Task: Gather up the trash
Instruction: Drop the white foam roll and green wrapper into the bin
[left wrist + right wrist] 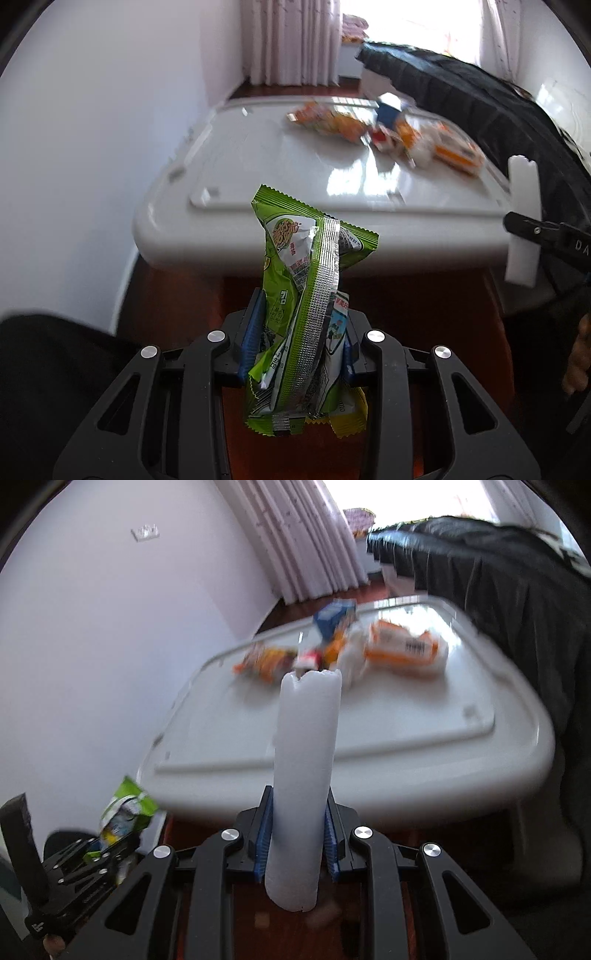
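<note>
Tongs: left [295, 332] pinching green wrapper [299, 280], right [297, 834] pinching white tube [304, 775], before lid edge [406, 786].

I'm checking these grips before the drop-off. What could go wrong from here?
The left gripper pinches a green wrapper with a yellow one bunched behind it; the loose yellow one might slip out. The right gripper grips a tall white wrapper low down, so it could tip.

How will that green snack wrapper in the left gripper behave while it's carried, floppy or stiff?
Probably floppy: the green snack wrapper is creased and twisted, leaning sideways above the left gripper. Likely very light, since it looks flattened and empty. Its glossy foil seam suggests it could slip, and a yellow wrapper shares the same pinch.
</note>
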`<state>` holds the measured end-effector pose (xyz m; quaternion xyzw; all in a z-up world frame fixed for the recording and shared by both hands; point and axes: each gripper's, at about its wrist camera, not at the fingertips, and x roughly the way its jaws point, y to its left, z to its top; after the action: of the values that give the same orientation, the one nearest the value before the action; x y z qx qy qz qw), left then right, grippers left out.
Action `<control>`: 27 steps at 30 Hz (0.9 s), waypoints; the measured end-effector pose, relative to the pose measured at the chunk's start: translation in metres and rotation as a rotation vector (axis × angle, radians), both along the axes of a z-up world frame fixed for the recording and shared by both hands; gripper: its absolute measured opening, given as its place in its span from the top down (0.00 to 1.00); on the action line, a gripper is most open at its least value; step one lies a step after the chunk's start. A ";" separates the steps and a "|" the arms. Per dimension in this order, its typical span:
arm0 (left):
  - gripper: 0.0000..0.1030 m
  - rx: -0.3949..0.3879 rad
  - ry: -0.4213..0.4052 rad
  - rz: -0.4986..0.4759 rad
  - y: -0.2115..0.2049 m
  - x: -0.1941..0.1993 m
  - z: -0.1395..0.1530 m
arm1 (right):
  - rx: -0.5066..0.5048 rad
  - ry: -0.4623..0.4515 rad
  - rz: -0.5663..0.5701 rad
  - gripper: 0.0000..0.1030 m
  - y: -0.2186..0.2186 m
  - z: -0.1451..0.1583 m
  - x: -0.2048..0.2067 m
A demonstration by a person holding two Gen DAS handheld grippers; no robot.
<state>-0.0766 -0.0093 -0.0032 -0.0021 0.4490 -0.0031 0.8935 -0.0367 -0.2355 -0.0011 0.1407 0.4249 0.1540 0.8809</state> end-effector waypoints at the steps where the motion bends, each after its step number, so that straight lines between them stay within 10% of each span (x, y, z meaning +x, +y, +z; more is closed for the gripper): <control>1: 0.67 0.006 0.018 0.000 -0.001 -0.005 -0.008 | -0.006 0.012 0.006 0.76 0.004 -0.004 -0.009; 17: 0.66 0.028 0.177 0.001 0.004 0.012 -0.061 | -0.127 0.195 0.106 0.75 0.040 -0.060 -0.019; 19: 0.51 0.022 0.176 -0.016 0.000 0.011 -0.061 | -0.136 0.204 0.107 0.63 0.042 -0.062 -0.020; 21: 0.22 0.032 0.170 -0.017 -0.003 0.011 -0.060 | -0.156 0.215 0.096 0.23 0.043 -0.063 -0.020; 27: 0.11 0.074 0.132 0.006 -0.004 0.009 -0.054 | -0.125 0.158 0.025 0.24 0.027 -0.051 -0.022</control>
<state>-0.0673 -0.0136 -0.0577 0.0296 0.5066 0.0163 0.8615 -0.0588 -0.2086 -0.0525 0.0919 0.5034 0.1267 0.8498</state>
